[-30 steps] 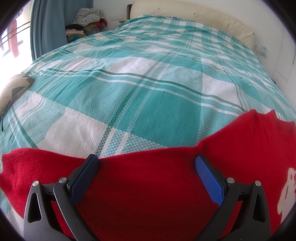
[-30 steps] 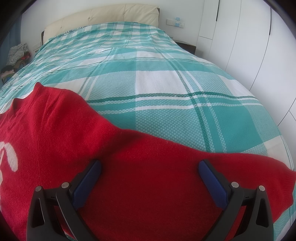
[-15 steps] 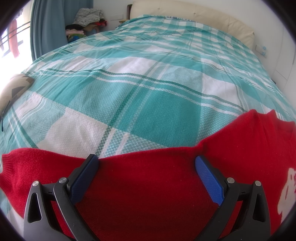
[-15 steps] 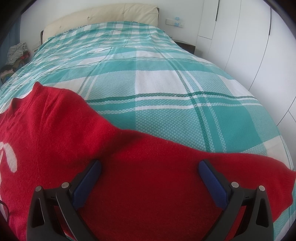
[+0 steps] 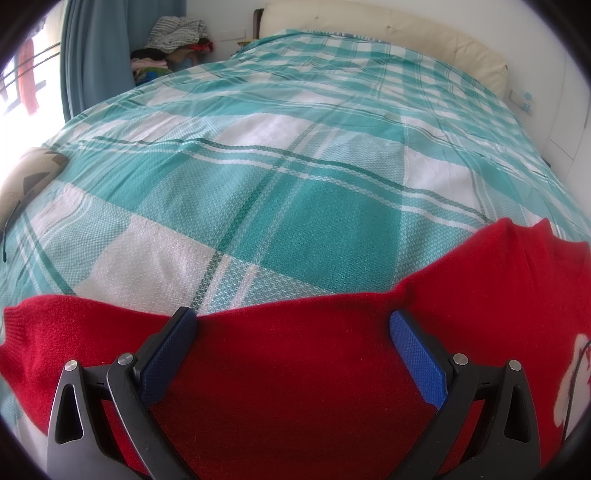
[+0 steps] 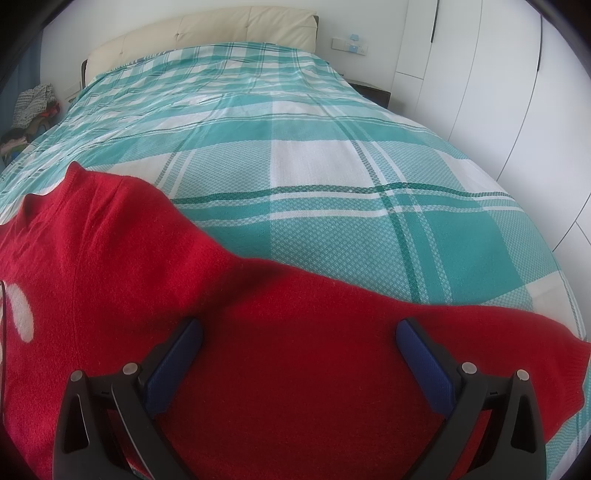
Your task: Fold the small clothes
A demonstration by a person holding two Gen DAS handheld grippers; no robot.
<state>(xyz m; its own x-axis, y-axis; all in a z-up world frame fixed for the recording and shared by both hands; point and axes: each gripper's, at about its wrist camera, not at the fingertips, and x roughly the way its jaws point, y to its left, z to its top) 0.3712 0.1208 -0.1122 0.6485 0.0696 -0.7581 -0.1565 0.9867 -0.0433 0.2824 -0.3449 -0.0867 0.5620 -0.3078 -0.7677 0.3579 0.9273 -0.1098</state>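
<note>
A red knit sweater (image 5: 295,369) with a white motif lies spread flat on a bed; it also shows in the right wrist view (image 6: 295,350). My left gripper (image 5: 291,325) is open, its blue pads wide apart above the sweater's left sleeve, holding nothing. My right gripper (image 6: 299,332) is open too, pads wide apart above the right sleeve, holding nothing. The left cuff (image 5: 14,325) and right cuff (image 6: 572,362) lie at the outer edges. The collar (image 6: 74,173) points toward the headboard.
The bed has a teal and white plaid cover (image 5: 295,184) and a cream headboard (image 6: 221,26). A pile of clothes (image 5: 173,37) sits by a blue curtain at the left. White wardrobe doors (image 6: 498,74) stand at the right.
The right wrist view has shifted slightly, so the sweater's collar sits a little higher in frame. The left gripper has not visibly moved. Both grippers stay open.
</note>
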